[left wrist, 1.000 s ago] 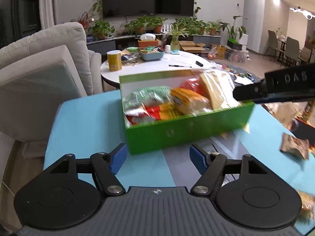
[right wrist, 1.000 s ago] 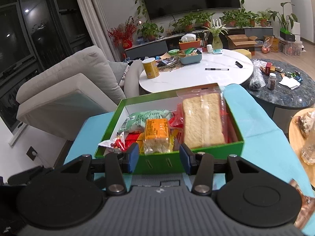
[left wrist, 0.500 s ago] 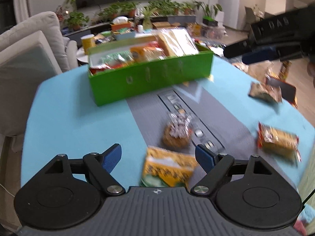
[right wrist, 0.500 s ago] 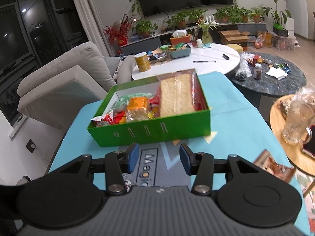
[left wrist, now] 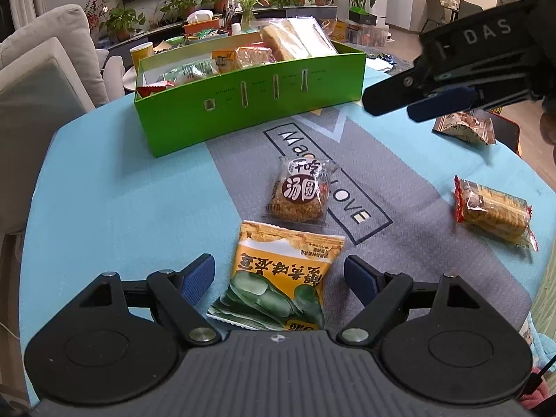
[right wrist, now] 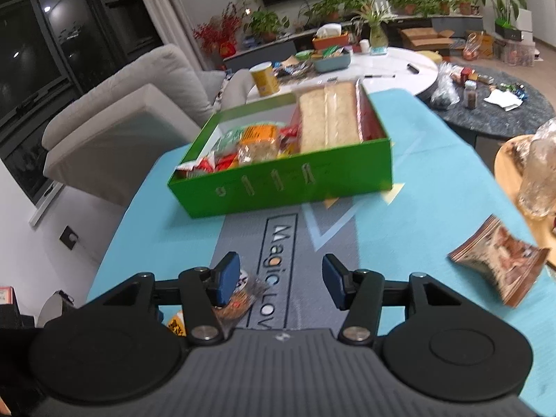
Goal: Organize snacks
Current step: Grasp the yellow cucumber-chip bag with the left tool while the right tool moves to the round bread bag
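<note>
Left claw (left wrist: 279, 274) spread, jaws lately widened, yellow snack bag (left wrist: 278, 278) lying between unpinched, right claw (right wrist: 281, 278) spread and empty, green box (left wrist: 250, 100) of snacks at far side of blue worktop (left wrist: 104, 191)

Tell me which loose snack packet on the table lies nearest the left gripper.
The yellow packet with green beans pictured: it lies between the open left gripper fingers, untouched. The round brown cake packet lies farther off.
</note>
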### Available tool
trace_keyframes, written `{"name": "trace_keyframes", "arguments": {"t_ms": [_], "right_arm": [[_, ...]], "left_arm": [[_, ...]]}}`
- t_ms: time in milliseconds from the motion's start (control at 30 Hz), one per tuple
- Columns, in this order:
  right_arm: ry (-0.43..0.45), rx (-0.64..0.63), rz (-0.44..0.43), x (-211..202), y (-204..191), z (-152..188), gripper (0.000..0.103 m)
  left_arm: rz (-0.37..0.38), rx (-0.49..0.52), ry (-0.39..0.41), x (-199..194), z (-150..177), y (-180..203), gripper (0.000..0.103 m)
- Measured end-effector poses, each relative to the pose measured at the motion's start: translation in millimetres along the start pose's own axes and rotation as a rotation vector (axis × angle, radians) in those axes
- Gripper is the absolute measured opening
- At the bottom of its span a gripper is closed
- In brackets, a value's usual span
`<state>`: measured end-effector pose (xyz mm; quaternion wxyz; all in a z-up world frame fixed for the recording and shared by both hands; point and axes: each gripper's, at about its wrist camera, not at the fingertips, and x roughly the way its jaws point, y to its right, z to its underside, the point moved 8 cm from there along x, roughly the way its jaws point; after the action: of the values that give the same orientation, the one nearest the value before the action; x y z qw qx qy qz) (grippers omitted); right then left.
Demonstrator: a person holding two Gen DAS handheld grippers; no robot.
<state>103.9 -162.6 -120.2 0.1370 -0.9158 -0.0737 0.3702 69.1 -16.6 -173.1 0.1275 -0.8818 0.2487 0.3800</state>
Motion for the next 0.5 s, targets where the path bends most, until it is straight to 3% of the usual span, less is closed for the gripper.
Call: {"name": "trace_keyframes", "arguments": {"t_ms": [167,267,333,500], "right_arm": [[-0.033,0.008,-0.014,10,-5,7,0.065],[-0.051,0.005,-0.016,14,-8,11,0.066],[-0.062,0.006,-0.018,17,-10,13,0.068],[-0.089,0.011,-0.021,23,-16,19,0.072]], "left_arm": [[0.016,0.003,-0.008,3,2,1,0.077],[0.029,-0.012,0.0,3,1,0,0.066],[0.024,-0.011,0.007,2,0,-1,0.052],[0.001,-0.056,0.018,-5,1,-11,0.05]]}}
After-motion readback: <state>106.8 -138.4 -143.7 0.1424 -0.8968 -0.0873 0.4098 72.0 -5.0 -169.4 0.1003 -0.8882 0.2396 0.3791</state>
